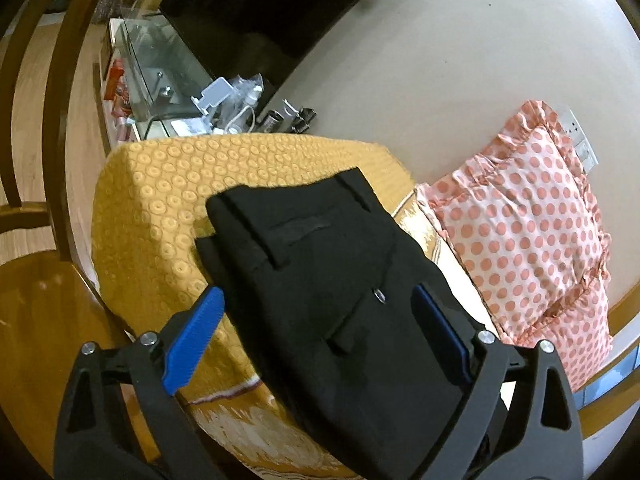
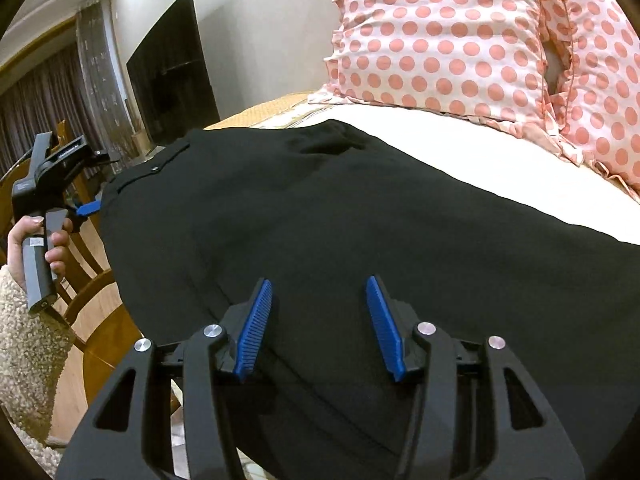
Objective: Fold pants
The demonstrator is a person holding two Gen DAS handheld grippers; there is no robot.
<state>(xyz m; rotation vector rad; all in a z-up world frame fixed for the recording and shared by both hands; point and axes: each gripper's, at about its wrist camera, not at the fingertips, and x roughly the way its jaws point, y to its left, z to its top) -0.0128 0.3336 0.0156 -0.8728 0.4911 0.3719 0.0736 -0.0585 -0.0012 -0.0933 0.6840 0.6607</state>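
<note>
Black pants (image 1: 320,280) lie on a bed covered by a yellow patterned blanket (image 1: 160,208); the waistband end with belt loops and a metal button (image 1: 379,295) faces the left wrist view. My left gripper (image 1: 320,328) is open, its blue pads straddling the waistband without closing on it. In the right wrist view the pants (image 2: 320,216) spread wide across the bed. My right gripper (image 2: 320,320) is open, hovering over the cloth. The left gripper (image 2: 86,209) shows at the far left edge of the pants, held by a hand.
A pink polka-dot pillow (image 1: 532,232) lies at the head of the bed, also in the right wrist view (image 2: 460,40). A dark TV (image 2: 168,76) hangs on the wall. A glass stand with clutter (image 1: 168,80) sits behind the bed. A wooden chair (image 2: 88,280) stands at the left.
</note>
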